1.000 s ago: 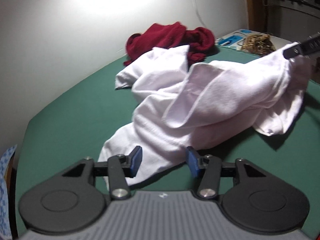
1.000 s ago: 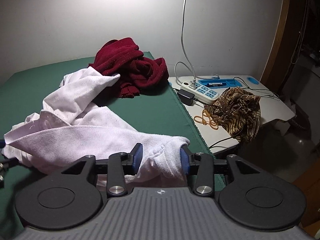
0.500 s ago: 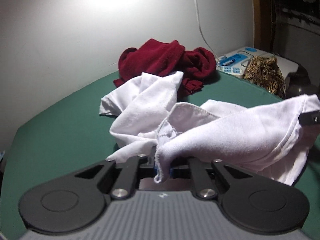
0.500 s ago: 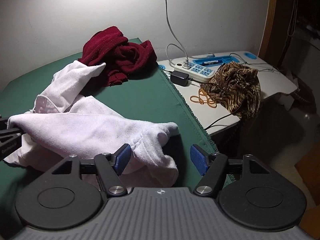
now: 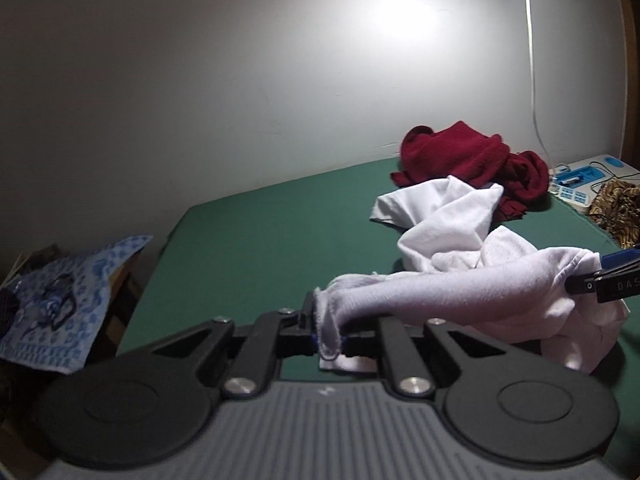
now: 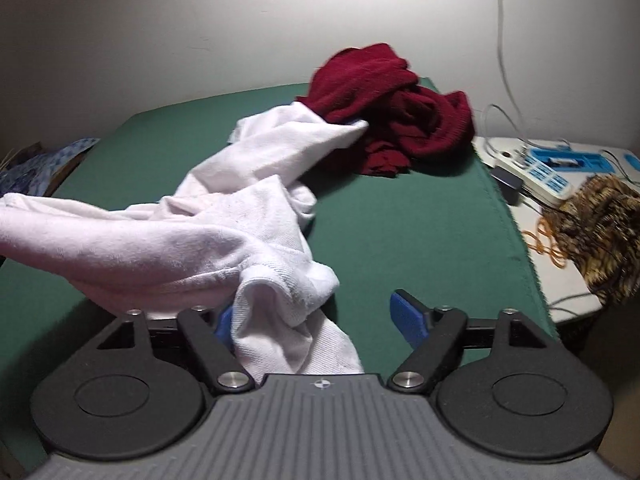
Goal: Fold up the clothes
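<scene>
Pinching white garment point(image 5: 460, 292): left gripper point(image 5: 328, 334); right gripper point(image 6: 320, 320) wide.

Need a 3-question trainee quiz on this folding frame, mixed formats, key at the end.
1. True or false: the left gripper is shut on an edge of the white garment.
2. Multiple choice: the right gripper stands (A) shut on the dark red garment, (B) open, with white cloth draped against only its left finger, (C) shut on the power strip.
3. Fill in: the dark red garment lies bunched at the far end of the green ____.

Key: 1 true; 2 B; 3 table cover.
</scene>
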